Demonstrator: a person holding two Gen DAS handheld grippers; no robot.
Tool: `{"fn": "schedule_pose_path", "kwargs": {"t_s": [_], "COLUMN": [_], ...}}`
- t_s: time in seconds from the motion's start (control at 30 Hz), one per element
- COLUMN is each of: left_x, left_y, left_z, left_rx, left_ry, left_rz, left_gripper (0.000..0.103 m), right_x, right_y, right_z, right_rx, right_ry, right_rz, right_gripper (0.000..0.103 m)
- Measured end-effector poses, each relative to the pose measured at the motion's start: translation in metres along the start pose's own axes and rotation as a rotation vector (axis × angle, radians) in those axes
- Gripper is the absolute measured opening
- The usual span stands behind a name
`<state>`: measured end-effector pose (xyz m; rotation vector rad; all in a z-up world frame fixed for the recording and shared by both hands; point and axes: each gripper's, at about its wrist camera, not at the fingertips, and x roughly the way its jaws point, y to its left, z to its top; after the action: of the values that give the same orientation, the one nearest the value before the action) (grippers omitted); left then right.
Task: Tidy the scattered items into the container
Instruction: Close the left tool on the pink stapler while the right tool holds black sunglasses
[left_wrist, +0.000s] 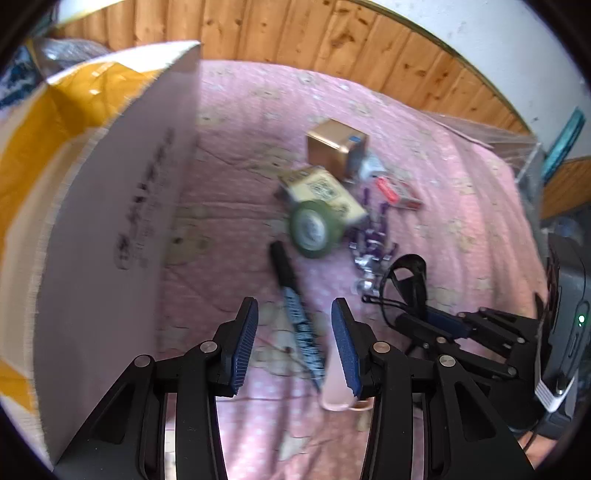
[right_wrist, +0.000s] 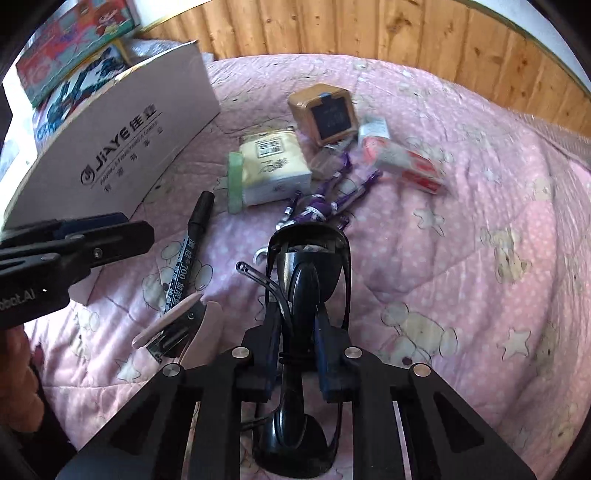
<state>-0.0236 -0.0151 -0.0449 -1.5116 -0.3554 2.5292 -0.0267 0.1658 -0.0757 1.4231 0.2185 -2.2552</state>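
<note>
Sunglasses (right_wrist: 303, 295) sit pinched in the right tongs (right_wrist: 297, 328), lifted so they can go in the box (left_wrist: 110, 206). Left tongs (left_wrist: 294, 332) are spread wide over the marker pen (left_wrist: 295, 314), ready to grab it. Farther off, tape (left_wrist: 314, 229), tissues (right_wrist: 273, 166) and a small clock (right_wrist: 325, 112) wait on the pink blanket (right_wrist: 461, 240).

The right gripper (right_wrist: 295, 328) is squeezed tight on a pair of black sunglasses (right_wrist: 308, 273) that stick out in front of it over the pink bear blanket (right_wrist: 461, 258). Just to its left lie a black marker pen (right_wrist: 186, 254) and a pink clip (right_wrist: 177, 325), with the left gripper (right_wrist: 110, 236) beyond them. Farther ahead sit a cream tissue pack (right_wrist: 273, 166), a purple toy figure (right_wrist: 321, 206) and a small wooden clock (right_wrist: 325, 110), and the cardboard box (right_wrist: 122, 147) stands ahead on the left.
</note>
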Motion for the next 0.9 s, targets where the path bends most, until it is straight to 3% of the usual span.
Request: {"fn": "schedule_pose_path", "kwargs": {"t_s": [0.1, 0.3, 0.37, 0.5, 0.6, 0.63, 0.7, 0.83, 0.9], "left_x": [0.01, 0.016, 0.02, 0.028, 0.024, 0.021, 0.021, 0.04, 0.044], "left_y": [-0.008, -0.031, -0.034, -0.041, -0.044, -0.045, -0.046, -0.05, -0.059], "left_z": [-0.003, -0.023, -0.028, -0.036, -0.039, -0.038, -0.038, -0.042, -0.043], "left_rx": [0.001, 0.056, 0.084, 0.101, 0.103, 0.108, 0.128, 0.151, 0.183], "left_ry": [0.049, 0.113, 0.154, 0.171, 0.13, 0.116, 0.108, 0.122, 0.102], "left_rz": [-0.095, -0.109, -0.076, -0.121, -0.155, -0.164, -0.154, -0.102, -0.078], "left_gripper": [0.044, 0.044, 0.045, 0.044, 0.044, 0.044, 0.044, 0.046, 0.047], "right_x": [-0.007, -0.013, -0.013, -0.015, -0.021, -0.021, -0.027, -0.032, -0.022], "right_y": [-0.012, -0.035, -0.043, -0.06, -0.067, -0.067, -0.067, -0.065, -0.063], "right_z": [-0.005, -0.014, -0.018, -0.018, -0.025, -0.026, -0.029, -0.03, -0.03], "right_rx": [0.049, 0.135, 0.173, 0.226, 0.246, 0.24, 0.227, 0.207, 0.203], "right_ry": [-0.006, -0.002, -0.001, -0.008, -0.009, -0.008, -0.022, -0.027, -0.001], "right_rz": [0.015, 0.023, 0.037, 0.052, 0.082, 0.09, 0.117, 0.111, 0.128], "right_gripper": [0.018, 0.02, 0.031, 0.052, 0.05, 0.041, 0.031, 0.032, 0.041]}}
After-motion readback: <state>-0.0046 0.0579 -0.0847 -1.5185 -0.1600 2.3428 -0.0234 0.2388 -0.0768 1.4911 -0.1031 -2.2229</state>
